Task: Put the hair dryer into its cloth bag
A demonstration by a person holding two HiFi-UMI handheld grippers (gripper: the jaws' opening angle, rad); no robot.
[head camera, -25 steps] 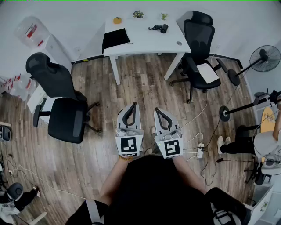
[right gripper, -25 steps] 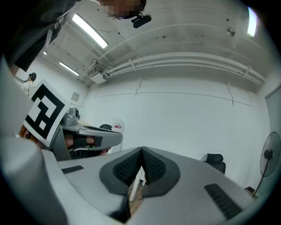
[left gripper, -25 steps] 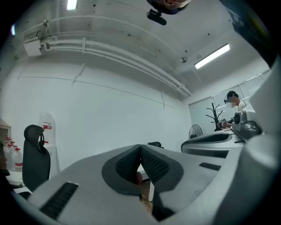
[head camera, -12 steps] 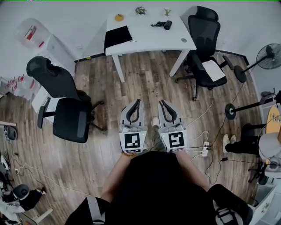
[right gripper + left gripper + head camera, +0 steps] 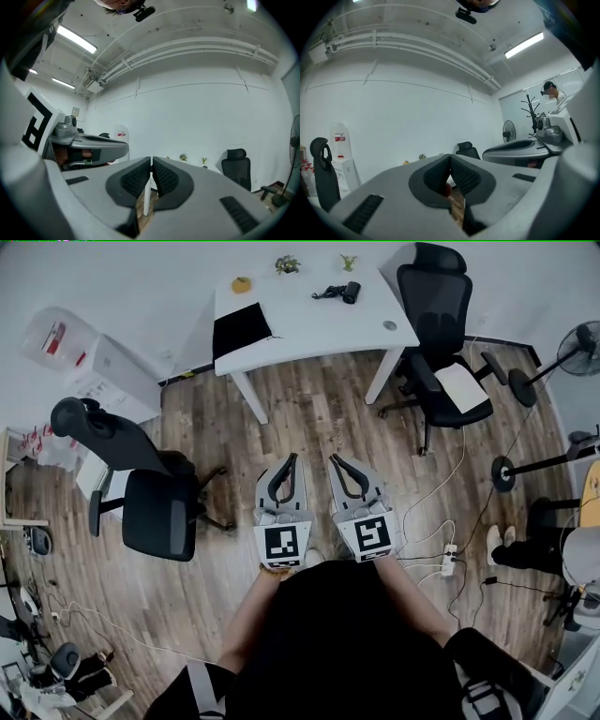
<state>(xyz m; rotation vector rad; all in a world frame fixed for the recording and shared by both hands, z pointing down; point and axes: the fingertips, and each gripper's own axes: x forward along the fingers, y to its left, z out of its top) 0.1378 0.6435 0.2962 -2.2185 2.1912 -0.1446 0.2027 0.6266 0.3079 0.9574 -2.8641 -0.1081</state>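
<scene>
My left tongs and right tongs are twin pale grey shells. Each narrows to black loop-shaped jaws lined with ribbed black pads. Behind each shell sits a white cube bearing a black square marker. Behind the cubes, I wear a black short-sleeved top.

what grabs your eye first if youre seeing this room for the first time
The left gripper and right gripper are held side by side at the centre of the head view, both shut and empty, pointing toward the white table. On that table lie a black cloth bag at its left end and a black hair dryer near its far edge. A black office chair stands at the left.
</scene>
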